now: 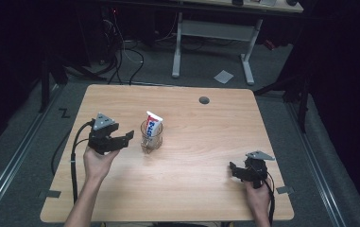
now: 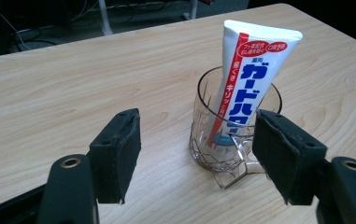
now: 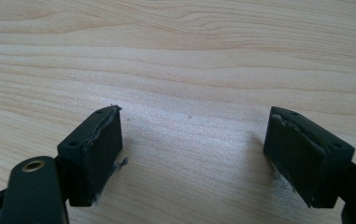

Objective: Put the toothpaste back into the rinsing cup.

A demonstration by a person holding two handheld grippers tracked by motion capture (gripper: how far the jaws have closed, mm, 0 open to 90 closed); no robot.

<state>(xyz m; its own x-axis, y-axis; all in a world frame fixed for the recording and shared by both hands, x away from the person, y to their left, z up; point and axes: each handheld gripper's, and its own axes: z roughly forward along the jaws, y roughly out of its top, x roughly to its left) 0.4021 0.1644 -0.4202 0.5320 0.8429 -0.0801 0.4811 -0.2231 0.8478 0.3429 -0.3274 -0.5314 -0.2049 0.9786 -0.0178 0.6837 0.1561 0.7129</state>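
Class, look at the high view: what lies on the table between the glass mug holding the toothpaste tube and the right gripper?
Nothing: in the high view, bare wooden table runs from the glass mug to the right gripper.

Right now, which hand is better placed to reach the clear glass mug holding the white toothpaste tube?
Left, probably. The left gripper sits open beside the clear glass mug; the right gripper rests far off.
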